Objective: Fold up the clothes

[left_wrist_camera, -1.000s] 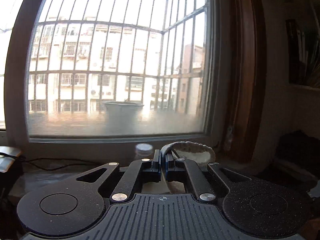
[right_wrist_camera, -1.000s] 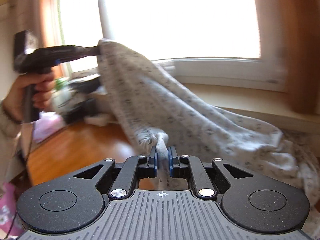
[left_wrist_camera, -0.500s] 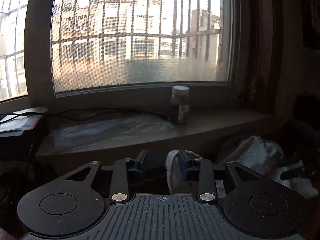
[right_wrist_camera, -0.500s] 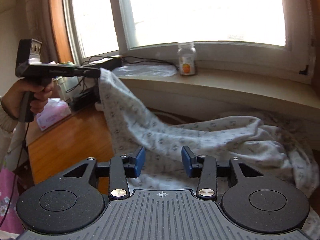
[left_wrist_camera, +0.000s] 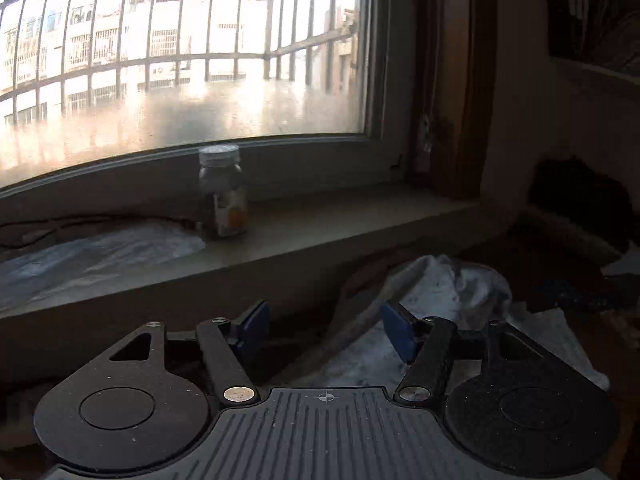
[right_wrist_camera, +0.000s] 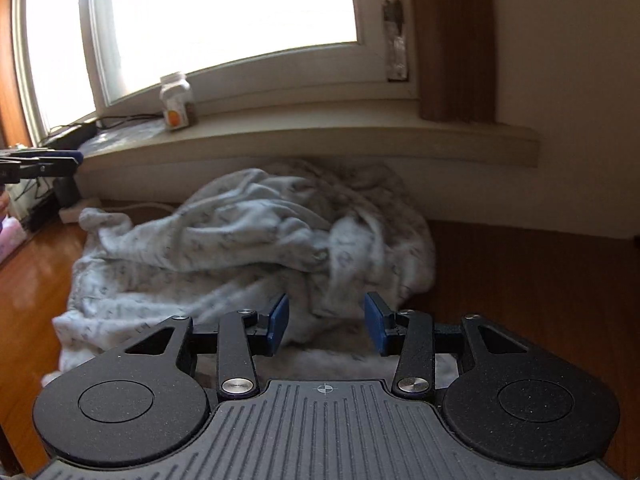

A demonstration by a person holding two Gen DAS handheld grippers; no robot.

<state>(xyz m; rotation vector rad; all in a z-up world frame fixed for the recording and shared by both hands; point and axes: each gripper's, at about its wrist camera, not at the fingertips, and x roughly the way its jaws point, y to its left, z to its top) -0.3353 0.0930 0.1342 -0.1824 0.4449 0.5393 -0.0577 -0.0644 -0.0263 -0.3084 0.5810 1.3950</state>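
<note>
Crumpled pale garment (right_wrist_camera: pixel 256 248) with a small grey print is lying loose on the wooden floor (right_wrist_camera: pixel 532 280), heaped directly ahead of the right gripper (right_wrist_camera: pixel 326 322) and spreading from under its blue pads (right_wrist_camera: pixel 278 320) toward the wall below the window ledge (right_wrist_camera: pixel 320 136). The right gripper is sitting with its jaws spread wide, nothing between them, the cloth showing through the gap without being pinched. Off to its left, at the frame edge, the tip of the left gripper (right_wrist_camera: pixel 60 159) is poking into view at about ledge height, well apart from the cloth. In the left wrist view, the left gripper (left_wrist_camera: pixel 324 326) is likewise standing wide open and gripping nothing; a bunched end of the garment (left_wrist_camera: pixel 444 292) is lying ahead of it and to its right, just behind its right pad. Farther ahead, a small lidded jar (left_wrist_camera: pixel 223 192) with an orange label is standing upright on the ledge (left_wrist_camera: pixel 360 216), beside a sheet of clear plastic (left_wrist_camera: pixel 100 252). Beyond that, the barred window (left_wrist_camera: pixel 180 60) is glowing bright.
</note>
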